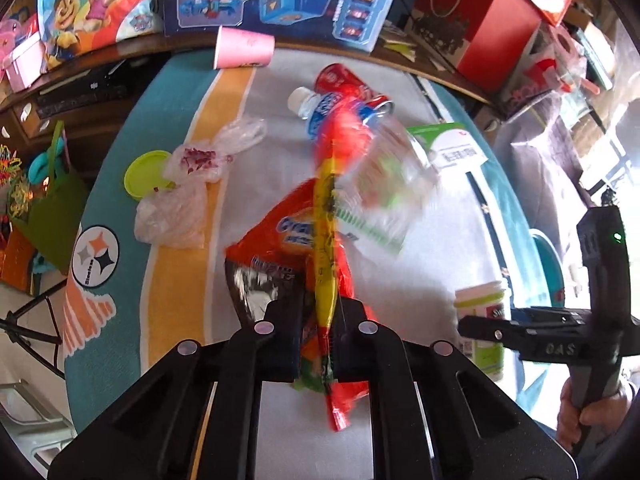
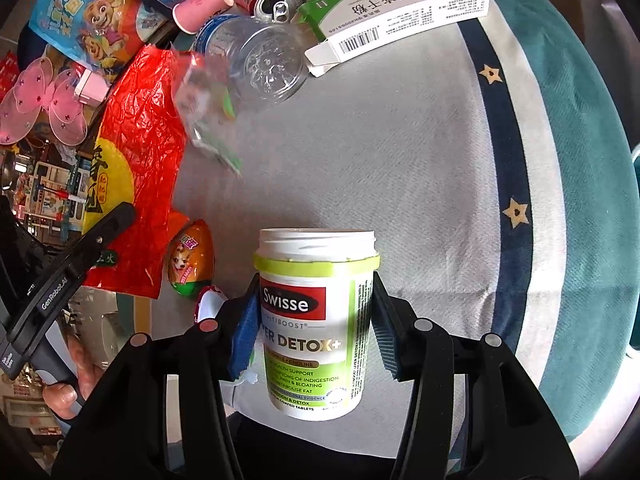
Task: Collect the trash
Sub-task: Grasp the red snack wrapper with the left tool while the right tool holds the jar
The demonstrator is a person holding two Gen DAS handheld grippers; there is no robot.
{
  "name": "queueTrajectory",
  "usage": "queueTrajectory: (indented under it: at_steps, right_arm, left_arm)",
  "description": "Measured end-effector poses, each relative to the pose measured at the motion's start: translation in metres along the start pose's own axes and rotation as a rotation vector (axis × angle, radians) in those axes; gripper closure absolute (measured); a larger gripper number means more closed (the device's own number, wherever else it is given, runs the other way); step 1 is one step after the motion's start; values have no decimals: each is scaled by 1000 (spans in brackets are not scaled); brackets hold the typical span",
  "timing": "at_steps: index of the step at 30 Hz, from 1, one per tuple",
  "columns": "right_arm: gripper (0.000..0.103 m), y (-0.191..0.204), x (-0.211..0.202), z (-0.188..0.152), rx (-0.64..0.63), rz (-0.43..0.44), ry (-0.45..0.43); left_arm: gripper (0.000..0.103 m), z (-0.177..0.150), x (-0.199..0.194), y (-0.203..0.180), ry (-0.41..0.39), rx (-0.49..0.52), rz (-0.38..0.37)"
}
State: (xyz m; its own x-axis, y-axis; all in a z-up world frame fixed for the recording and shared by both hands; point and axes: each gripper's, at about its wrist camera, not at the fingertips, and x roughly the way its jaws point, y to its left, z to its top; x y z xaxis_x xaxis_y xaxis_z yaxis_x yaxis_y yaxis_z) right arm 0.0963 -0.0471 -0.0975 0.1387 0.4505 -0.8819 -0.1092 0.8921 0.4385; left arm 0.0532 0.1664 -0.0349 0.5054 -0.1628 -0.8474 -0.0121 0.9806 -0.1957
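My left gripper [image 1: 320, 336] is shut on a red and yellow plastic bag [image 1: 326, 248], whose crumpled sheet hangs at the left in the right wrist view [image 2: 136, 152]. My right gripper [image 2: 316, 332] is shut on an upright white Swisse pill bottle [image 2: 316, 320] with no cap, also visible at the right edge [image 1: 482, 320]. On the white cloth beyond lie an orange snack packet [image 1: 280, 236], a clear water bottle [image 2: 260, 64], a red can [image 2: 276, 0] and a green-and-white carton [image 2: 400, 8]. A clear wrapper with green print [image 2: 204, 112] shows blurred beside the bag.
Clear plastic bags [image 1: 188, 200], a lime lid [image 1: 146, 174] and a pink paper cup [image 1: 244, 48] lie at the left and back. An orange egg-shaped toy [image 2: 192, 260] rests near the bag. Toy boxes and red cartons [image 1: 480, 12] crowd the far edge.
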Motion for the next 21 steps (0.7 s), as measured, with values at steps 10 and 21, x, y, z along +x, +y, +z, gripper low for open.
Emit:
queueTrajectory:
  at_steps: [10, 21]
  right_arm:
    - [55, -27, -14, -13, 53, 35, -17]
    - [54, -41, -20, -20, 100, 80, -30]
  left_arm:
    - [75, -17, 20, -30, 79, 46, -51]
    - [60, -6, 11, -49, 19, 70, -43]
